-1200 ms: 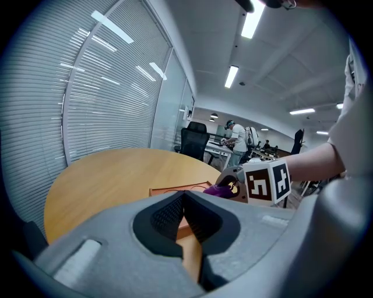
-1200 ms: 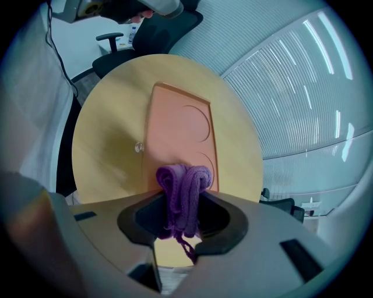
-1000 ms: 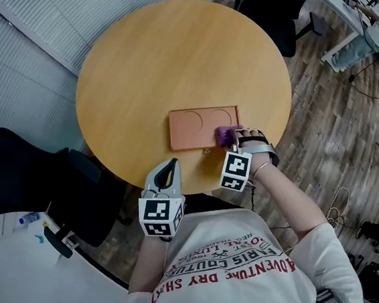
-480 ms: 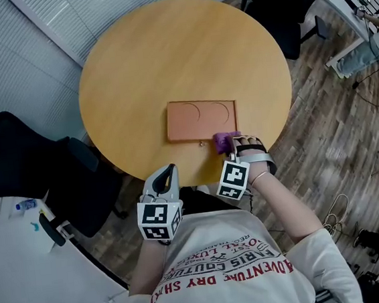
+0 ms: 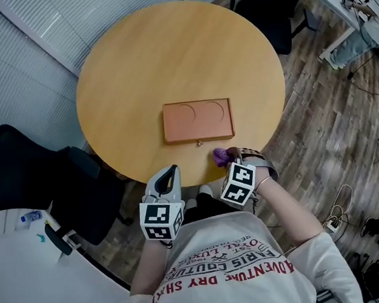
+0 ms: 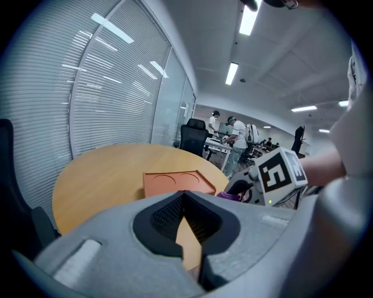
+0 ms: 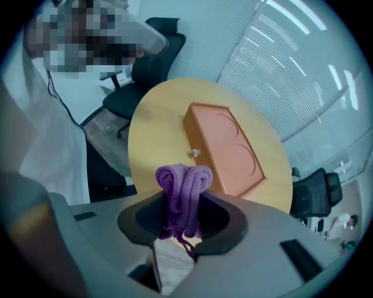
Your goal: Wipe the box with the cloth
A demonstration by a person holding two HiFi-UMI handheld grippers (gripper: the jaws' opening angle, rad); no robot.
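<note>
A flat orange box (image 5: 198, 121) with two round recesses lies on the round wooden table (image 5: 159, 56), a small knob (image 5: 199, 142) on its near side. My right gripper (image 5: 225, 158) is shut on a folded purple cloth (image 5: 220, 155), which hangs over the table's near edge, just short of the box and apart from it. In the right gripper view the cloth (image 7: 183, 185) sticks up between the jaws, with the box (image 7: 224, 148) beyond. My left gripper (image 5: 170, 175) is shut and holds nothing, at the table's front edge; its own view shows the box (image 6: 178, 181) ahead.
Black office chairs stand at the table's left (image 5: 24, 178) and far right (image 5: 274, 0). Window blinds (image 5: 41, 22) run along the far left. Wood flooring and cables lie to the right. People stand at desks (image 6: 233, 137) in the distance.
My right gripper has drawn the purple cloth off the box's near right corner and back to the table's edge. The left gripper has stayed where it was.
</note>
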